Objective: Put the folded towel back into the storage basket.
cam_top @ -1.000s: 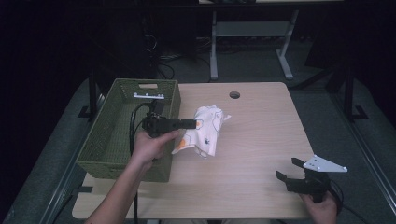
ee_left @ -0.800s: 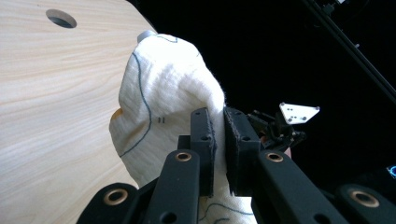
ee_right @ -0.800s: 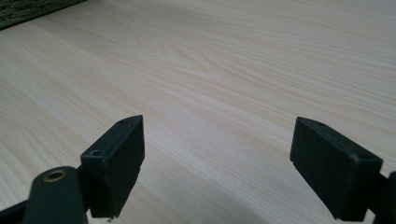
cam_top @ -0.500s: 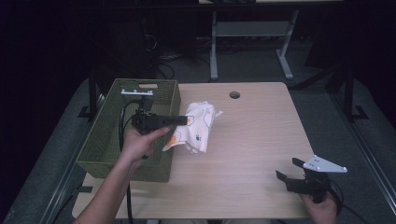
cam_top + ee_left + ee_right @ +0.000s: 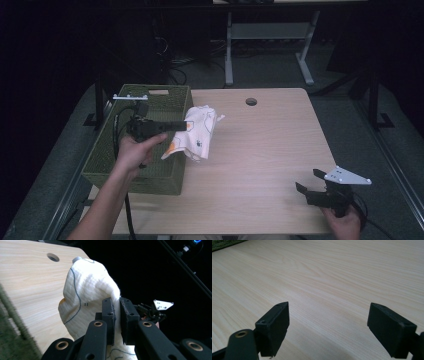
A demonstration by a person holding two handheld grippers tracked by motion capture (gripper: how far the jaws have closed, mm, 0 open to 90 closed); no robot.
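A white cloth (image 5: 196, 132) with orange and dark line markings hangs in the air beside the right wall of a green woven basket (image 5: 165, 180). My left gripper (image 5: 184, 125) is shut on a fold of it, held level over the basket's right edge. Seen along the left gripper's jaws, the cloth (image 5: 85, 295) bulges up ahead of the left gripper (image 5: 117, 317), whose pads pinch its edge. My right gripper (image 5: 308, 181) rests low at the table's front right, jaws wide apart. The right gripper (image 5: 328, 325) has bare tabletop between its fingers.
The light wooden table (image 5: 270, 150) has a round cable hole (image 5: 251, 101) near its far edge. The green basket takes up the table's left side. A metal desk frame (image 5: 270, 40) stands on the dark floor behind.
My left hand has carried the cloth leftward and slightly up, off the table and toward the basket's right wall. The right gripper has stayed put.
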